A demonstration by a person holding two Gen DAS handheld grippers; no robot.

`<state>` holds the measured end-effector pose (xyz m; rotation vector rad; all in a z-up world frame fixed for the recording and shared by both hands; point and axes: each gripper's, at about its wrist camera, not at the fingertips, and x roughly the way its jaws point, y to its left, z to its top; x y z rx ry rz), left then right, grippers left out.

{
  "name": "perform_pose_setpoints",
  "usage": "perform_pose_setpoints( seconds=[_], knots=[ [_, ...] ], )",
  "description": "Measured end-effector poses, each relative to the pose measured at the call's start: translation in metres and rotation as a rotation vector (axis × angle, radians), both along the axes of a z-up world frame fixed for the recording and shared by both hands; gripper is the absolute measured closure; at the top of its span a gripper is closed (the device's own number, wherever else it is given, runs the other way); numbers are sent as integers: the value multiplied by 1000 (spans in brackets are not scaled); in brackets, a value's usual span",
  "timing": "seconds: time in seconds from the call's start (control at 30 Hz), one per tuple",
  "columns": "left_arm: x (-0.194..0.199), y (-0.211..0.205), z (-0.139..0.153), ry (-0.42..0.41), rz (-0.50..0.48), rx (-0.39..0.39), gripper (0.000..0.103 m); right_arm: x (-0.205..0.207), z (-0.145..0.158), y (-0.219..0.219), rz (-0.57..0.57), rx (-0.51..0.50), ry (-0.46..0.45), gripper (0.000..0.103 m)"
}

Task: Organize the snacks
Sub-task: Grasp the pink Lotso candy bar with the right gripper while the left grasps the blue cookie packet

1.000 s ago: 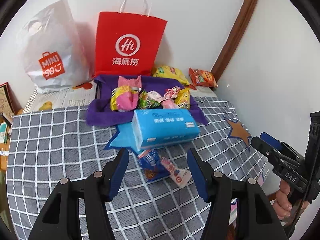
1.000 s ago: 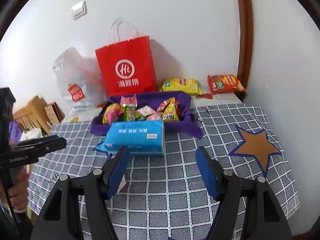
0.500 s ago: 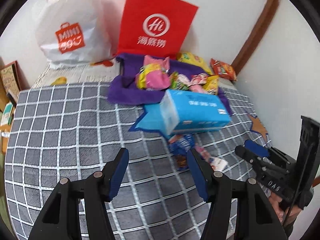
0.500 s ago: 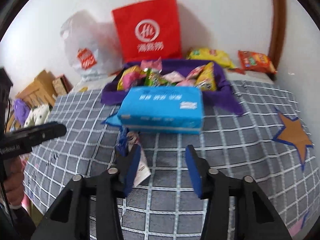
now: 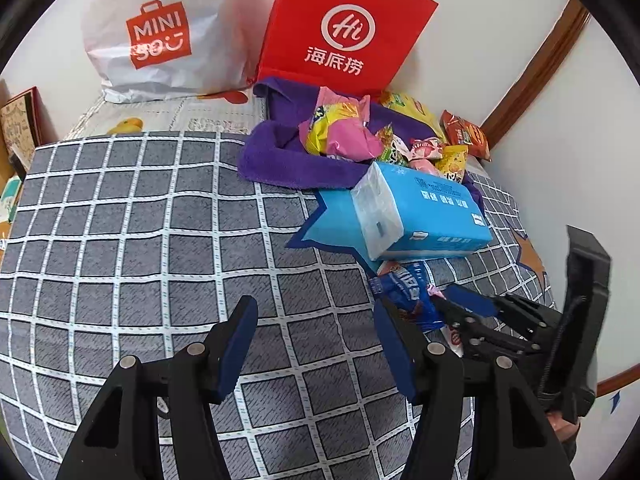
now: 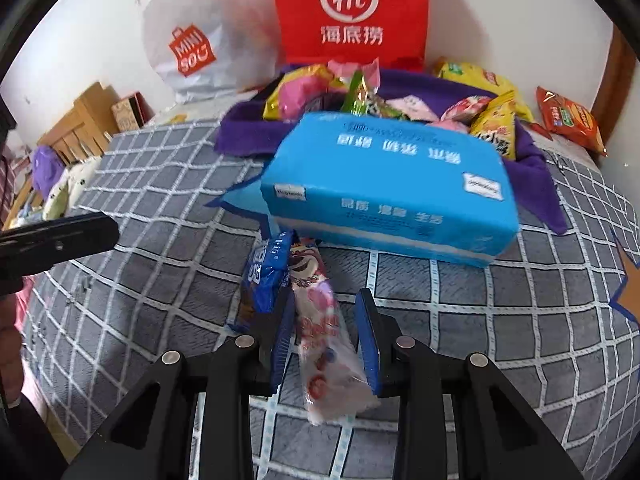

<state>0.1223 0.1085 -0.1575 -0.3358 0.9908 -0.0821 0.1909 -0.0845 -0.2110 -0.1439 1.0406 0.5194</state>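
Right hand-held gripper (image 6: 325,300) lower and much nearer the cloth-covered worktop (image 5: 120,240) than a second ago. Back then pointed at bare checked cloth with jaws wide. Now straddling a pink-and-white snack packet (image 6: 324,344), one blue pad on each side of it. Jaws just been closing, far narrower than before. Pads very near the wrapper, yet no squeeze or crumple to be seen, so not clamped. Packet lying flat on the cloth, lengthwise between the fingers, far end touching a blue snack packet (image 6: 266,276) just to its left. Both packets directly in front of the blue tissue pack (image 6: 384,184).

Left hand-held gripper (image 5: 314,308) also lower than before, fingers apart at the same width as a second ago, nothing between them but checked cloth. Blue snack packet no longer framed between its fingers as earlier; now off past its right finger, close to the tips of the other tool.

Tissue pack bigger in both views and unmoved on the cloth, backed against the purple cloth (image 6: 240,132) heaped with assorted snack bags. Behind that, red paper bag (image 6: 348,12) and white plastic bag (image 6: 192,48) against the wall, now cropped at the top.
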Motion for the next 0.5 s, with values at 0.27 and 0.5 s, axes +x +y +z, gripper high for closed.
perform_pose_setpoints(
  seconds=[0.27, 0.5],
  knots=[
    [10, -14, -8, 14, -33, -6, 45, -2, -12, 3, 35, -5, -22, 80],
    [22, -32, -23, 50, -54, -13, 45, -18, 4, -47, -49, 23, -125, 82]
  ],
)
